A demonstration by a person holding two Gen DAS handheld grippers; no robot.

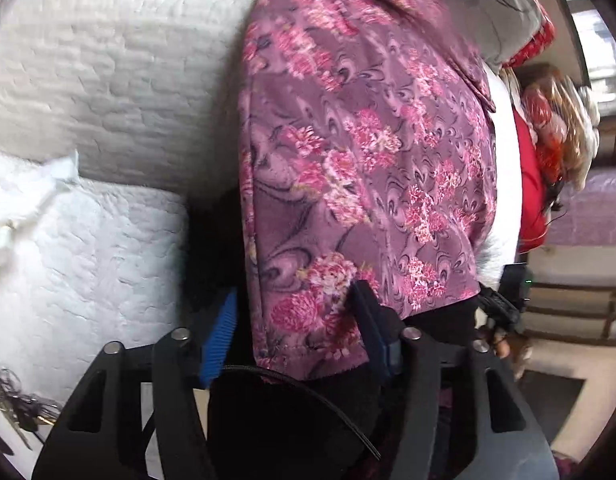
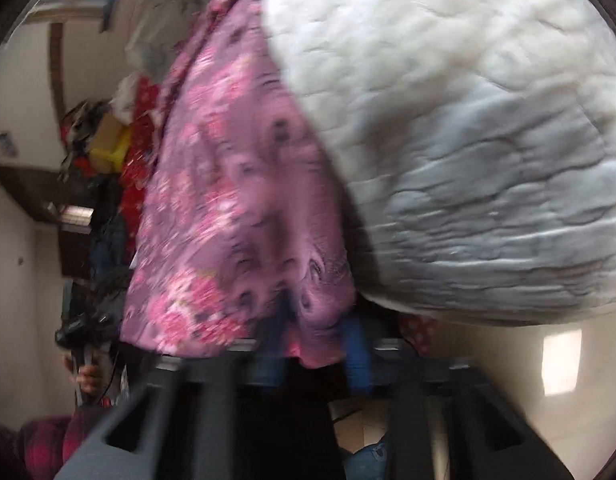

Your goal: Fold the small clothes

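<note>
The one garment in hand is a purple cloth printed with pink flowers (image 1: 360,152), lying doubled over on a white quilted bedcover (image 1: 108,80). It shows a rounded folded edge along one side, so at least one fold seems made; whether more folds are wanted cannot be judged from these views, and the far end of the cloth is out of sight.

The left gripper (image 1: 296,320) has its blue-padded fingers (image 1: 220,328) standing apart on either side of the cloth's near hem, one pad clear of the fabric on the bedcover side, so it straddles the hem without clamping it. The right gripper (image 2: 316,344) is blurred in its own view; its fingers look drawn in close on a pinch of the same cloth's (image 2: 236,200) lower edge, and the grip reads as clamped on the fabric.

Counted: one flowered cloth being worked, two grippers, one bedcover. A heap of red and mixed clothes (image 1: 548,140) lies beyond, too jumbled to count, probably still to fold. A bunch of keys (image 1: 16,404) rests on the bedcover's edge
</note>
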